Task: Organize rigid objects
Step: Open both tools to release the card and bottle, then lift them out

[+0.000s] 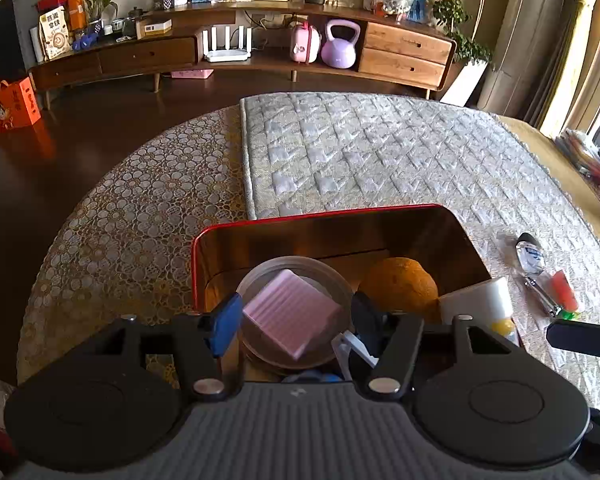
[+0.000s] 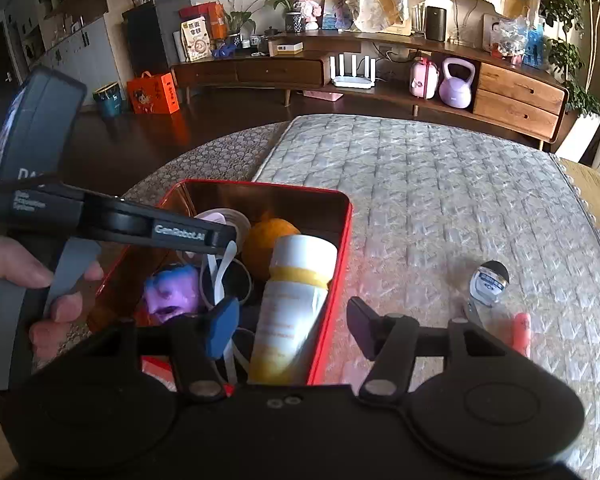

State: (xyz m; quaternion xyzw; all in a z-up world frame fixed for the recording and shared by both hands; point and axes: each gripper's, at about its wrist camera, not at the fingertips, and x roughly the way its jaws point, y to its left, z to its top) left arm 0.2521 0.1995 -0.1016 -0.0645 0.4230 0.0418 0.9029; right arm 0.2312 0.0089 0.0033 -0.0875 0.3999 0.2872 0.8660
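Right wrist view: white bottle (image 2: 288, 312) (yellow band) leans in the red tin (image 2: 332, 280) by an orange (image 2: 266, 246); right tool (image 2: 292, 324) and left tool (image 1: 292, 316) are both released.

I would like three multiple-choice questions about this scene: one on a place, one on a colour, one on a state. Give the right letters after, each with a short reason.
1. Where is the orange?
A. on the quilted mat
B. inside the tin box
C. on the floor

2. What colour is the outside of the tin box?
A. red
B. green
C. white

3. How is the right claw?
A. shut on the spoon
B. shut on the orange
C. open, gripping nothing

Answers:
1 B: the orange sits within the box walls, beside the white and yellow bottle.
2 A: the rim and outer wall show red in both views.
3 C: its jaws stand apart around the bottle without pressing it; the spoon lies on the quilted mat outside the box.
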